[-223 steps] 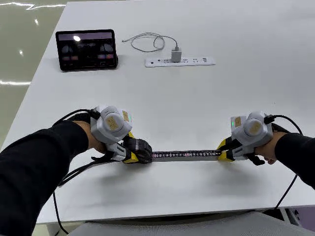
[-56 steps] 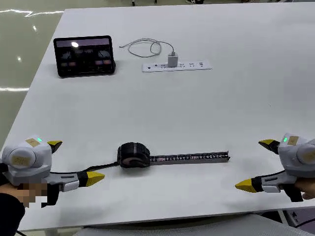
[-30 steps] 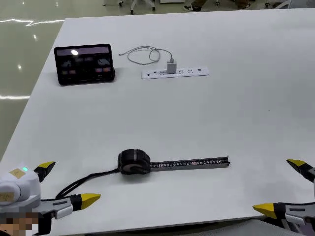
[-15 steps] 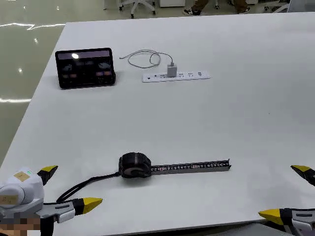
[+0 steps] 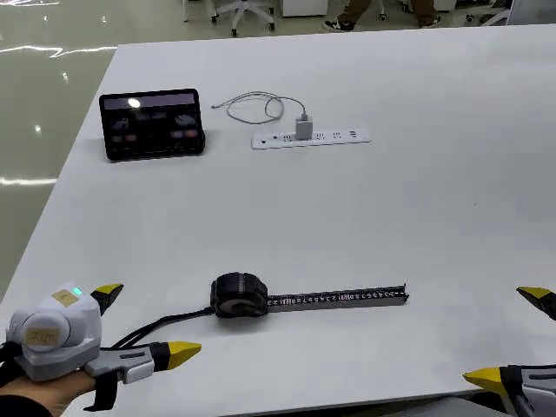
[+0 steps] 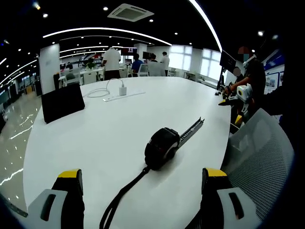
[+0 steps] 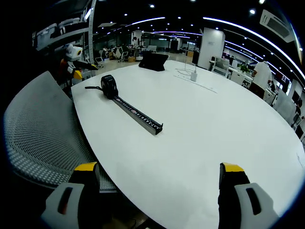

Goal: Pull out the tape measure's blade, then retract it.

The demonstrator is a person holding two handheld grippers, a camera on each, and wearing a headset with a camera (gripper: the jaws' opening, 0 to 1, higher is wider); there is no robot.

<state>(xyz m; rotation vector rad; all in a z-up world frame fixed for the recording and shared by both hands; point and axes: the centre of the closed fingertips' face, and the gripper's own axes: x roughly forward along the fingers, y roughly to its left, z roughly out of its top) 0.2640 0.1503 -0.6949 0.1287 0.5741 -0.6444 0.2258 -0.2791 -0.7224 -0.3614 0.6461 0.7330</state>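
The left claw (image 5: pixel 146 319) is held wide open at the near edge of the counter (image 5: pixel 365 208), and nothing is gripped in it. The right claw (image 5: pixel 508 336) is opened wide too, with nothing in it. In the head view it is partly cut off by the picture edge.

Between the two claws, well apart from both, the tape measure (image 5: pixel 237 295) is laid on the counter. Its blade (image 5: pixel 339 298) is pulled out and pointed toward the right claw. A black strap (image 5: pixel 161 326) is trailed from the case (image 6: pixel 162 147) toward the left claw.

The case is judged to be hard, round and a bit heavy, so it is best taken by its two flat sides to keep it from rolling. The blade is thin, stiff metal and is likely pulled by a spring, so it may be snapped back fast. It is best held near the hook (image 5: pixel 403 294) at its far end and let in slowly.

The lock button cannot be made out, because the case is too dark. The marks on the blade are too small to be read. Where the strap ends cannot be told, as it is lost behind the left claw.
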